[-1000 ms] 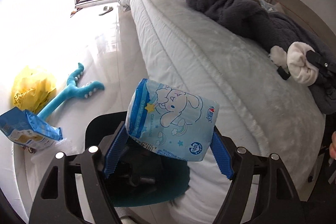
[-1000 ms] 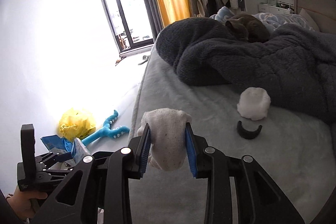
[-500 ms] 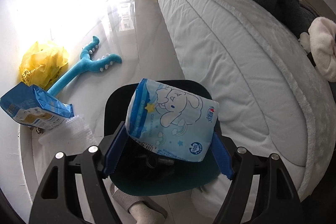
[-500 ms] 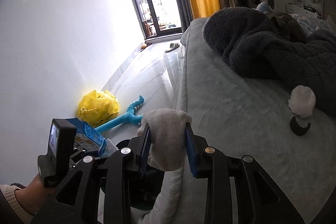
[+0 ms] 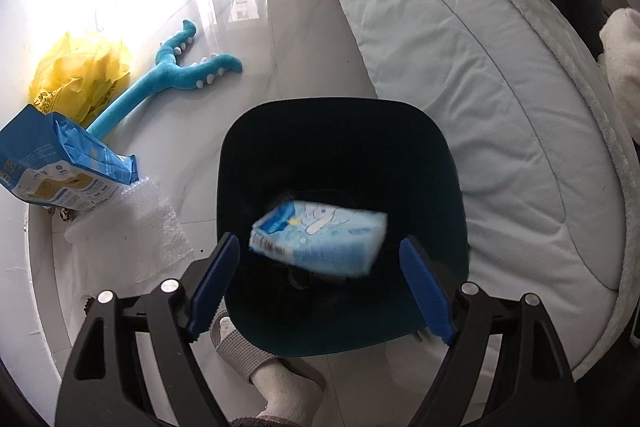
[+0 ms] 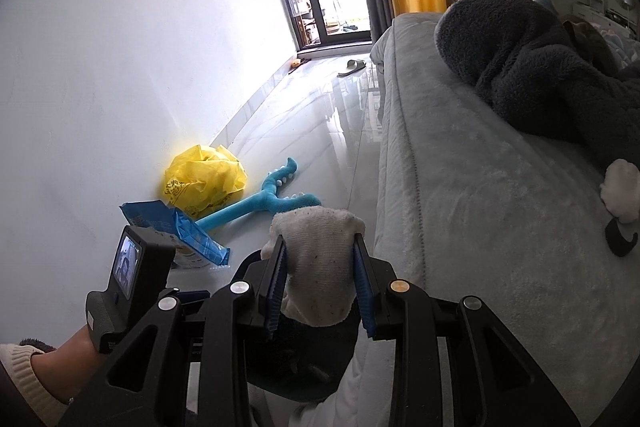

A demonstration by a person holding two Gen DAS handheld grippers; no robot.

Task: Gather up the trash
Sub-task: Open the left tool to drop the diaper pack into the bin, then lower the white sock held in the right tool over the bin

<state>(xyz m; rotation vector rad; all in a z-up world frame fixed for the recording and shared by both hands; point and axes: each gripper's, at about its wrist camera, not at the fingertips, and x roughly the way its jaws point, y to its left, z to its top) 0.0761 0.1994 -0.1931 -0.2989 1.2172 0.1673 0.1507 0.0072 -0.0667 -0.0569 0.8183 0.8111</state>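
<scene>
In the left wrist view a light blue tissue pack (image 5: 324,233) with a cartoon print is blurred, tilted and loose over the mouth of a dark bin (image 5: 340,107) on the floor. My left gripper (image 5: 319,247) points down over the bin; its jaws are opening and the blue pads (image 5: 212,275) stand clear of the pack on both sides. My right gripper (image 6: 320,259) is shut on a white sock (image 6: 318,267), held beside the bed edge just above the same bin (image 6: 304,359).
Along the wall lie a yellow plastic bag (image 5: 80,75), a blue plush toy (image 5: 176,75), a blue package (image 5: 60,163) and bubble wrap (image 5: 128,227). The bed (image 5: 480,87) flanks the bin on the right. A slippered foot (image 5: 260,367) stands at the bin's near side.
The left gripper sank over the bin and let go of the tissue pack, which now drops away from the pads. The right gripper swung left from the bed toward the bin, sock still clamped.
</scene>
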